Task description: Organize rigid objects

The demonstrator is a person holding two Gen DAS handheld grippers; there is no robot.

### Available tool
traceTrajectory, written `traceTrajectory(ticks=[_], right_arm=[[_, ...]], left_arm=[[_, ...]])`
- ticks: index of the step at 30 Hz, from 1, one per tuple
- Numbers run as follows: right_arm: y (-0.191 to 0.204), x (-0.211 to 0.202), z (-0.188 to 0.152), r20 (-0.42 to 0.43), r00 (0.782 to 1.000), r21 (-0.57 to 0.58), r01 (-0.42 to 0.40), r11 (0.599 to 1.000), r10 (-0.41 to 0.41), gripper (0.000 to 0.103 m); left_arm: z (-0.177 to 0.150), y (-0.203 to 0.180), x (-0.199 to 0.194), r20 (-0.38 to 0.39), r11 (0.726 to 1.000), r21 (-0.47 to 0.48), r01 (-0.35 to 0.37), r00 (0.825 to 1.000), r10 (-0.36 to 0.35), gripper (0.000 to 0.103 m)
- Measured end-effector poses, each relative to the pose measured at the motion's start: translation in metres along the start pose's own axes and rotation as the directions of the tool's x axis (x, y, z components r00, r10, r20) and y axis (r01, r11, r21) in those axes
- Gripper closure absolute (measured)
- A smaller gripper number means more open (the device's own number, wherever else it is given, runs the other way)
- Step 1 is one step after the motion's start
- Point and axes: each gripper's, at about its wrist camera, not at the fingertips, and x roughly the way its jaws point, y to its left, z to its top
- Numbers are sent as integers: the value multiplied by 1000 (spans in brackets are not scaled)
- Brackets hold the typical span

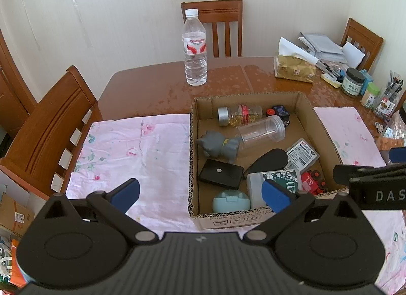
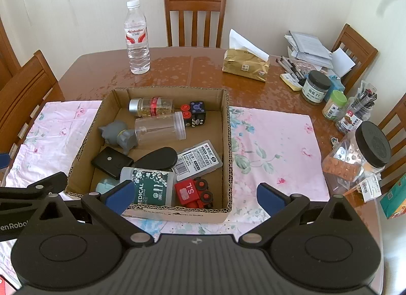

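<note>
A cardboard box (image 1: 192,127) (image 2: 227,127) sits on the pink floral cloth (image 1: 132,148) (image 2: 276,140). Inside lie a clear jar (image 2: 159,127), a capsule bottle (image 2: 152,107), a grey cat toy (image 2: 119,135), a black case (image 2: 111,161), a cotton-swab tub (image 2: 149,188), a red toy truck (image 2: 195,192) and several smaller items. My left gripper (image 1: 201,193) hovers open at the box's near edge. My right gripper (image 2: 195,194) hangs open over the box's near right corner. Neither holds anything.
A water bottle (image 1: 195,49) (image 2: 136,38) stands on the wooden table (image 1: 152,82) behind the box. A tissue pack (image 2: 244,65), jars, pens and papers crowd the right side. A black-lidded snack jar (image 2: 360,153) lies at the right edge. Chairs surround the table.
</note>
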Motion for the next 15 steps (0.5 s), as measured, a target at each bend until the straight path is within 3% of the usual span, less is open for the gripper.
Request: traceTrajectory(ticks=[15], right_arm=[[2,-1,2,7,1000,-3,2,1000,-2,0]], left_arm=[[-1,1,-2,0,1000,-11,-1,1000,1,1]])
